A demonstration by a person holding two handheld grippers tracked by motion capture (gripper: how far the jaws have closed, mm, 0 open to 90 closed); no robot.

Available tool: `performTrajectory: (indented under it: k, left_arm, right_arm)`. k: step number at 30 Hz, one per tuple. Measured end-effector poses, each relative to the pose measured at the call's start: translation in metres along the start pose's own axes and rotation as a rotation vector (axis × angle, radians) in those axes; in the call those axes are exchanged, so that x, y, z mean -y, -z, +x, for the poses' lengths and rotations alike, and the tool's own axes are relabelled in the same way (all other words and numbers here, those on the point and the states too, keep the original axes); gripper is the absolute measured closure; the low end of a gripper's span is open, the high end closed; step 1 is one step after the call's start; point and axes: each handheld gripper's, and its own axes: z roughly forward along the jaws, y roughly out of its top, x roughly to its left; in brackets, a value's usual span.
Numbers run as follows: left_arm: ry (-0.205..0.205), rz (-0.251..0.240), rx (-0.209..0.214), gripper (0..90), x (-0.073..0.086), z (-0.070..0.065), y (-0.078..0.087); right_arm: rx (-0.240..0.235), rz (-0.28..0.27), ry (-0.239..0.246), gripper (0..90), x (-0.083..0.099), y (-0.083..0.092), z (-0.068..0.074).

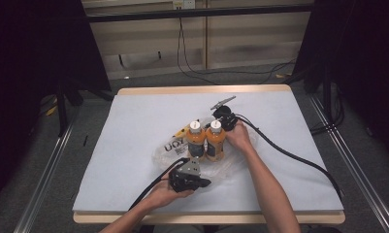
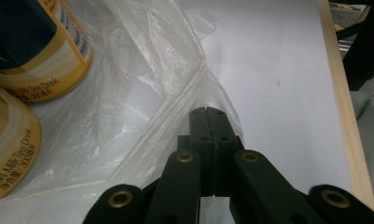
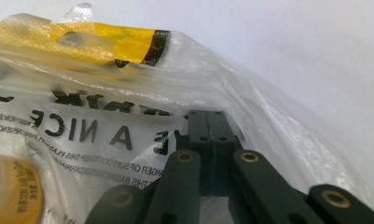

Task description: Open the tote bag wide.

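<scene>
Bottles — two of them, orange with white caps — stand upright and side by side near the middle of the table, on a clear plastic bag that spreads flat around them. The bag carries black lettering and a yellow strip at its far left edge.

The left gripper lies at the bag's near edge, just in front of the bottles, held from below by the left hand. In the left gripper view its jaws are pressed together on a fold of the bag, with the two bottles' yellow labels off to the left and the table's wooden edge at the right.

The right gripper sits at the far right of the bottles, the right hand wrapped around it and touching the right bottle's side. In the right gripper view its jaws are closed tight on the bag's film, the printed lettering showing through just beyond — a bottle's label sits at the lower left.

A black cable trails from the right gripper across the table to the near right.
</scene>
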Motion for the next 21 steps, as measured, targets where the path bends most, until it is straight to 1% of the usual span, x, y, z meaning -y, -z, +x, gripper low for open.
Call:
performTrajectory:
  k: [1, 4, 6, 8, 9, 10, 12, 14, 15, 16, 17, 19, 21]
  left_arm:
    - [-0.001, 0.008, 0.001, 90.0, 0.0, -0.001, 0.001]
    - [0.0, 0.003, 0.006, 90.0, 0.0, -0.001, 0.001]
    - [0.003, 0.001, 0.011, 90.0, 0.0, -0.001, 0.001]
    - [0.004, 0.0, 0.014, 90.0, 0.001, -0.001, 0.001]
    - [0.003, 0.001, 0.015, 90.0, 0.0, -0.001, 0.001]
    - [0.001, 0.003, 0.015, 90.0, 0.0, -0.001, 0.001]
    - [0.0, 0.004, 0.018, 90.0, 0.0, -0.001, 0.001]
    - [0.006, 0.011, 0.019, 90.0, 0.0, -0.002, 0.002]
    - [-0.003, 0.007, 0.014, 90.0, 0.001, -0.004, 0.001]
    - [-0.005, 0.013, 0.026, 90.0, 0.0, -0.004, 0.002]
    - [0.0, 0.009, 0.026, 90.0, 0.001, -0.005, 0.002]
    - [0.0, 0.012, 0.032, 90.0, 0.002, -0.006, 0.003]
    - [-0.002, 0.014, 0.036, 90.0, 0.002, -0.006, 0.003]
  right_arm:
    - [0.001, -0.002, -0.002, 90.0, 0.0, 0.0, 0.0]
    - [0.008, -0.011, -0.007, 90.0, -0.001, -0.002, -0.001]
    - [0.001, -0.021, -0.015, 90.0, -0.002, -0.003, -0.003]
    - [-0.003, -0.027, -0.034, 90.0, -0.003, -0.005, -0.006]
    - [0.0, -0.02, -0.038, 90.0, -0.004, -0.006, -0.006]
    - [-0.002, -0.026, -0.032, 90.0, -0.006, -0.007, -0.006]
    - [0.006, -0.021, -0.018, 90.0, -0.007, -0.008, -0.006]
    - [0.01, -0.021, -0.022, 90.0, -0.007, -0.008, -0.006]
    - [0.017, -0.025, -0.023, 90.0, -0.007, -0.009, -0.006]
    - [0.025, -0.038, -0.017, 90.0, -0.007, -0.01, -0.007]
    - [0.026, -0.038, -0.022, 90.0, -0.007, -0.01, -0.007]
    - [0.028, -0.041, -0.017, 90.0, -0.008, -0.011, -0.008]
    - [0.042, -0.033, -0.023, 90.0, -0.009, -0.011, -0.007]
